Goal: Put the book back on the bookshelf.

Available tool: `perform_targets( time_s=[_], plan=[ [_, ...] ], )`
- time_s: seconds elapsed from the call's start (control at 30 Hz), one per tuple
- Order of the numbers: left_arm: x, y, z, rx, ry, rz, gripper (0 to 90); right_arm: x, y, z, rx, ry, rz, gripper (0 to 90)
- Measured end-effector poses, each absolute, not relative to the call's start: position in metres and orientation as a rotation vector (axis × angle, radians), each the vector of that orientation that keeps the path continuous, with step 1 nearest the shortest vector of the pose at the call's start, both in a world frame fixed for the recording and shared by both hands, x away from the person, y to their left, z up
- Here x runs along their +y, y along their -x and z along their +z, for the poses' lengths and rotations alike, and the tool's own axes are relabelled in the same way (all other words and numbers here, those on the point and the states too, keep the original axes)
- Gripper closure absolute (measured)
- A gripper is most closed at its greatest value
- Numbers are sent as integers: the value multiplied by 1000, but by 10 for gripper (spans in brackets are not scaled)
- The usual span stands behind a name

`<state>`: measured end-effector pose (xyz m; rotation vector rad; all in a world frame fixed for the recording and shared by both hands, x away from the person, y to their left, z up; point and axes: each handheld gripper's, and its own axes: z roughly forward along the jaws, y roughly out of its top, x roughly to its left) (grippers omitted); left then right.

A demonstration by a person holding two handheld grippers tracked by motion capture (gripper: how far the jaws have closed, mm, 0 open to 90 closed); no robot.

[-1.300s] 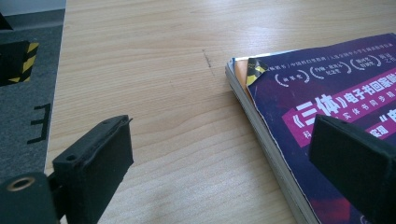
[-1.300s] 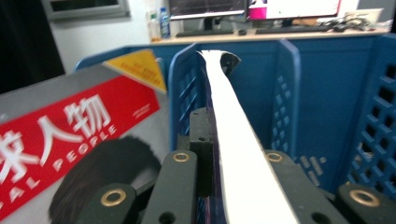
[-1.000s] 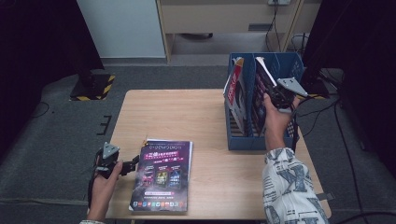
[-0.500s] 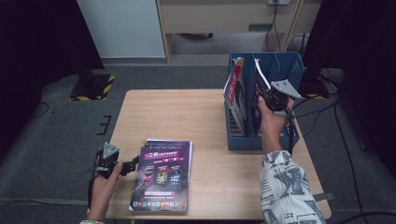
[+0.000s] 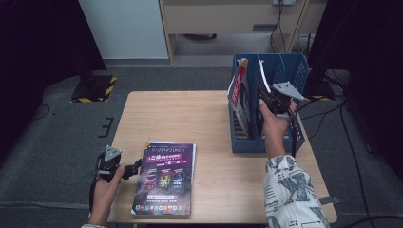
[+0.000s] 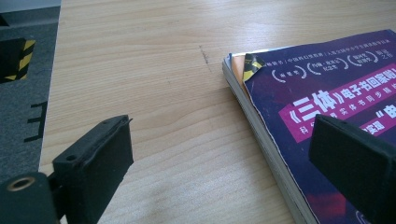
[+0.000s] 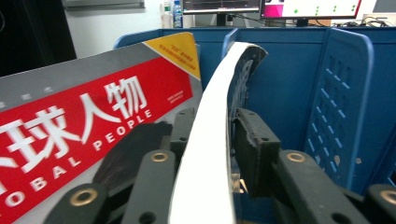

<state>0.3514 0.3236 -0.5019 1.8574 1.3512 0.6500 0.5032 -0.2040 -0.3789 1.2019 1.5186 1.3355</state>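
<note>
Jaws of the right hand-held gripper (image 5: pixel 266 97) have just been opened around a white-backed magazine (image 7: pixel 210 140) standing in the blue file rack (image 5: pixel 297 71), far right. Left hand-held gripper (image 5: pixel 135 167) is held apart beside a purple magazine (image 5: pixel 166 178), near left on the surface (image 5: pixel 190 118).

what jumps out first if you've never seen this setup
The blue file rack at the table's far right corner draws the eye first: a red-covered magazine leans in it, and the right gripper has just been opening around a second magazine standing in a slot, its edge between the jaws. Near the front edge lies a purple magazine, with the open left gripper at its left side.
</note>
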Motion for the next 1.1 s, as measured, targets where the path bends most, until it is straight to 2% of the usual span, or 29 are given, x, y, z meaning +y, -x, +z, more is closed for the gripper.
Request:
perform_targets(
  time_s=[0.5,0.83,1.1],
  plan=[
    [325,-350,-502,1359,-1854,652,59,-203,-493,-378,1537,-1203,1340,401],
    [326,-349,-503,1369,-1859,656,59,-210,-477,-383,1599,-1220,1381,281],
    [328,-347,-506,1396,-1852,653,59,-219,-461,-391,1650,-1236,1406,234]
  ],
)
